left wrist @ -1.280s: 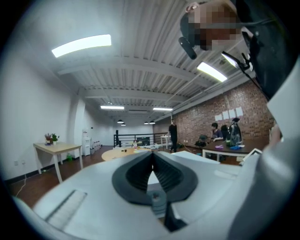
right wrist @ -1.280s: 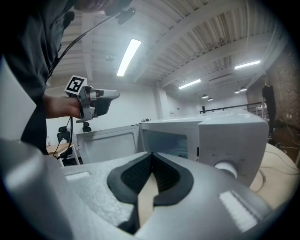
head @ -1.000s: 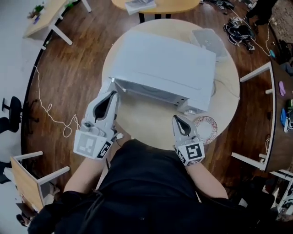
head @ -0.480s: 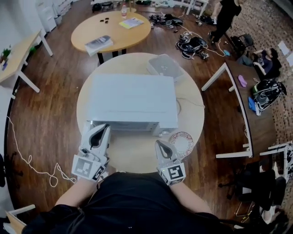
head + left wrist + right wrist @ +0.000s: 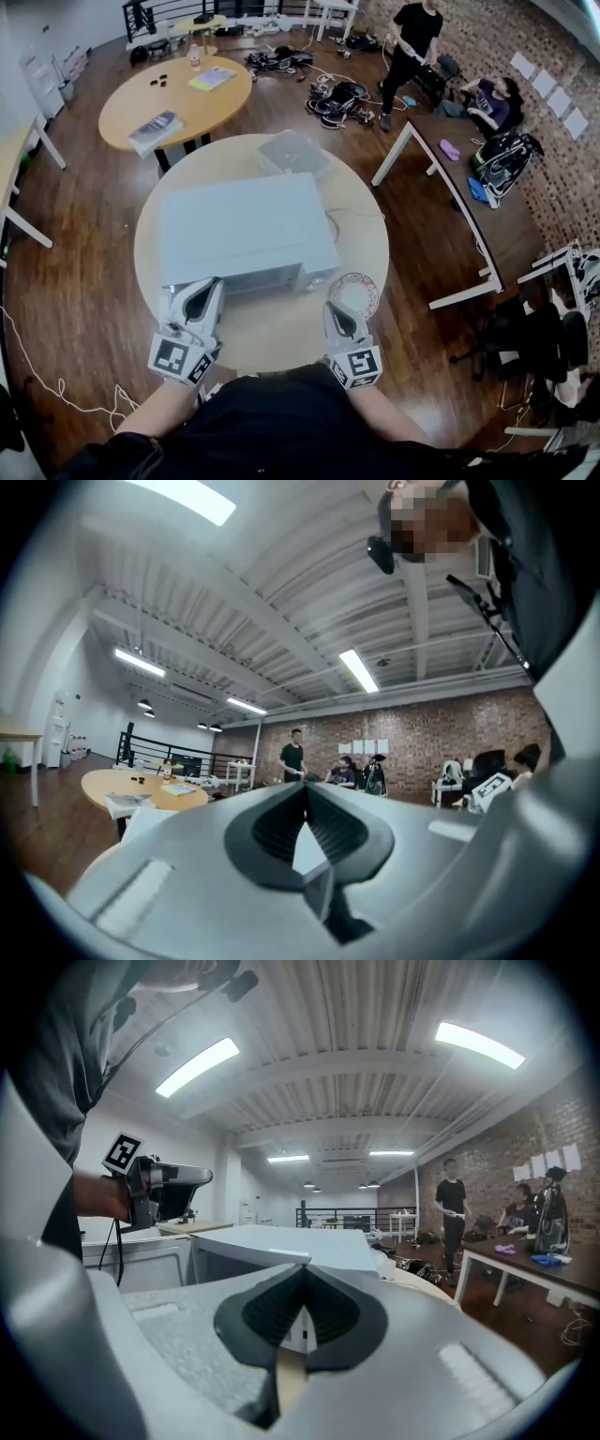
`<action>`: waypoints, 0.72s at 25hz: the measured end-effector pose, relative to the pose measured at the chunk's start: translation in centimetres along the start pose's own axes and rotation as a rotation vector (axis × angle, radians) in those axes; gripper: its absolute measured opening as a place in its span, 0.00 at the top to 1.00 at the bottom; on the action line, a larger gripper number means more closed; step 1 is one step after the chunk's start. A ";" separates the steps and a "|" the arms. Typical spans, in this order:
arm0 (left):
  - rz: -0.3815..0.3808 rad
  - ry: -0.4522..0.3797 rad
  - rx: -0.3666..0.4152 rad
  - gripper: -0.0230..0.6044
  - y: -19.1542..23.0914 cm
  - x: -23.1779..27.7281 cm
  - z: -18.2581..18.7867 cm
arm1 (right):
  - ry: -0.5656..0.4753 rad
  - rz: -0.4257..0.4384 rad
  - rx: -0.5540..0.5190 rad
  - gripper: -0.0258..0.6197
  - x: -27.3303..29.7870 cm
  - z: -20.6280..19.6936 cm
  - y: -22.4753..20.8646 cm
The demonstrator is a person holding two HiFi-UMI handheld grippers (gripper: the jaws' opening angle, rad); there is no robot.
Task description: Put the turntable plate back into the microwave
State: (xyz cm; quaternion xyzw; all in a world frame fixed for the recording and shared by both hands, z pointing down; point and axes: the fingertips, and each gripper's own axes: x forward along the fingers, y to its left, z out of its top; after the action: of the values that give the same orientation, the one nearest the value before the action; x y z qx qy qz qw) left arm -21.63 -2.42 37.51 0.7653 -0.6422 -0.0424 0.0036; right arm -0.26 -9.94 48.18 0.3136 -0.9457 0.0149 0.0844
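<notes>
Head view: turntable plate [image 5: 354, 292] is shown on the round table [image 5: 281, 333], just off the front right corner of the microwave [image 5: 244, 234] and just beyond the right gripper [image 5: 335, 311]. The left gripper [image 5: 208, 287] is held at the microwave's front left.
Left gripper view: jaws are pressed together, empty.
Right gripper view: jaws are likewise pressed together on nothing, and are pointed toward the microwave.

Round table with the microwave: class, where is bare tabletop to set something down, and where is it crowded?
Bare: the front strip of the table between the microwave and the near edge, flanked by the left gripper and right gripper. Crowded: the plate at the microwave's front right corner, the clear container behind.
</notes>
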 end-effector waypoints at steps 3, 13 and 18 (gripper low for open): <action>-0.044 -0.009 0.013 0.95 -1.0 0.6 0.6 | -0.005 -0.012 0.016 0.96 0.1 0.1 -0.9; -0.139 0.004 0.026 0.95 -4.7 5.8 1.0 | -0.048 -0.101 0.017 0.96 -0.9 1.4 -6.7; -0.201 -0.005 0.001 0.95 -7.4 9.1 1.2 | -0.035 -0.205 0.067 0.96 -3.6 0.9 -9.9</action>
State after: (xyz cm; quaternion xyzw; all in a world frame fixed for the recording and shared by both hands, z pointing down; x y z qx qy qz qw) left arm -12.84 -9.96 35.34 0.8258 -0.5622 -0.0440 -0.0028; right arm 8.41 -15.84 46.43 0.4115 -0.9090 0.0325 0.0582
